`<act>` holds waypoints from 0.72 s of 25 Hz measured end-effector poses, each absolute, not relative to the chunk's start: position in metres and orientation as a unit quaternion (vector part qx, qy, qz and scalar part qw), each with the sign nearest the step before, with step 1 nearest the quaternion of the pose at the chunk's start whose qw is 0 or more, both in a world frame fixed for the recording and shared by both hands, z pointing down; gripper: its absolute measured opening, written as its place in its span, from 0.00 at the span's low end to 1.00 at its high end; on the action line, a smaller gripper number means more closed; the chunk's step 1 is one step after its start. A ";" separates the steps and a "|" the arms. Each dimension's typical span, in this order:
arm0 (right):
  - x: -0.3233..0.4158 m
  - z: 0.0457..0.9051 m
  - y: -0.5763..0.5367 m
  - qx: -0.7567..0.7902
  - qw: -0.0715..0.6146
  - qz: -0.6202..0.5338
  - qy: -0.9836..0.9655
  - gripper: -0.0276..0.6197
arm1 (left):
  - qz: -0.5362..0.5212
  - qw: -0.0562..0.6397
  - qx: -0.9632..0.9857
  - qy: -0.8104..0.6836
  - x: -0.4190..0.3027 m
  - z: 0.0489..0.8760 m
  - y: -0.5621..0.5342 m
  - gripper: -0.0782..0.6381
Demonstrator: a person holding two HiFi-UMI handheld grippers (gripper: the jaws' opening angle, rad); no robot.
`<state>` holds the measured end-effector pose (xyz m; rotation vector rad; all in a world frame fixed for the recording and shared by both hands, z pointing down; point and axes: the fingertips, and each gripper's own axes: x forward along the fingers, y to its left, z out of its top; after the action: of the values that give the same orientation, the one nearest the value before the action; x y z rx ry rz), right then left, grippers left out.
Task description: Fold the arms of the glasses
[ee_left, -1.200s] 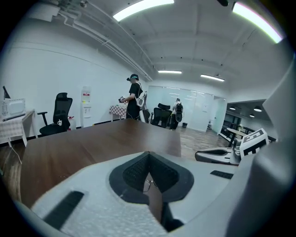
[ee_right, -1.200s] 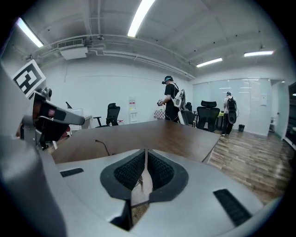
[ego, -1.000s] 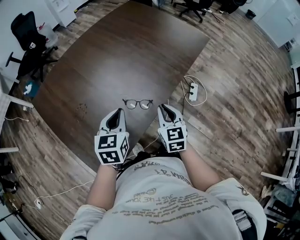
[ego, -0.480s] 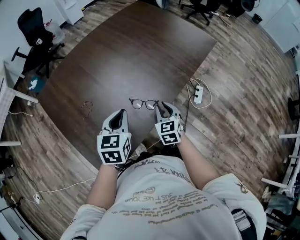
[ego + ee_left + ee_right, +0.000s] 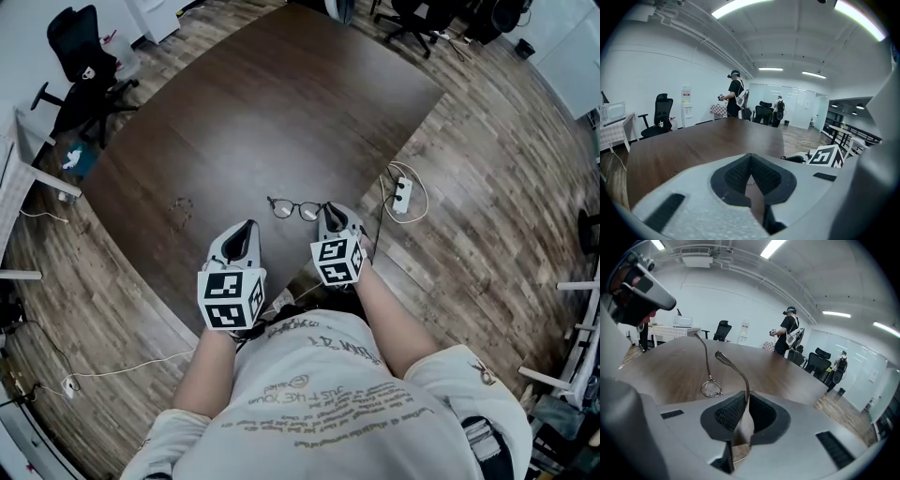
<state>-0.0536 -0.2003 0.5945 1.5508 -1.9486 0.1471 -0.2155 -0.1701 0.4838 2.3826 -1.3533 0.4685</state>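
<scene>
A thin dark-framed pair of glasses [image 5: 298,209] lies on the brown table [image 5: 262,112] close to its near edge, both arms unfolded and pointing up. In the right gripper view the nearer arm [image 5: 736,372] curves down to the tips of my right gripper [image 5: 746,396], which is shut; whether it touches the arm I cannot tell. One lens ring [image 5: 711,389] lies just beyond. From above, the right gripper [image 5: 328,210] sits against the frame's right end. My left gripper [image 5: 247,228] is shut and empty, a short way left of and nearer than the glasses; its pads [image 5: 736,173] meet.
A white power strip [image 5: 402,194] with a looped cable lies on the wood floor right of the table. Black office chairs [image 5: 80,66] stand at the far left. A person [image 5: 736,96] stands beyond the table's far end.
My right gripper has moved forward to the right end of the glasses. The left gripper has barely moved. The head camera has shifted a little.
</scene>
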 end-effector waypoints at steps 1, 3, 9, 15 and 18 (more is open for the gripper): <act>-0.053 0.595 -0.201 0.591 0.324 0.051 -0.737 0.10 | 0.165 0.179 0.843 -0.479 -0.216 0.483 -0.170 0.13; -0.054 0.595 -0.201 0.592 0.336 0.039 -0.731 0.09 | 0.163 0.178 0.843 -0.480 -0.219 0.483 -0.170 0.13; -0.062 0.594 -0.202 0.586 0.371 -0.009 -0.720 0.09 | 0.159 0.179 0.842 -0.483 -0.225 0.482 -0.167 0.13; -0.074 0.596 -0.203 0.571 0.413 -0.068 -0.706 0.09 | 0.153 0.182 0.839 -0.489 -0.234 0.482 -0.166 0.13; -0.082 0.598 -0.204 0.561 0.429 -0.083 -0.703 0.09 | 0.150 0.183 0.838 -0.492 -0.240 0.481 -0.166 0.13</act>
<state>-0.0819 -0.2043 0.5976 1.4009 -1.7542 -0.2073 -0.2400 -0.1661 0.4813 2.3631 -1.3879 0.4245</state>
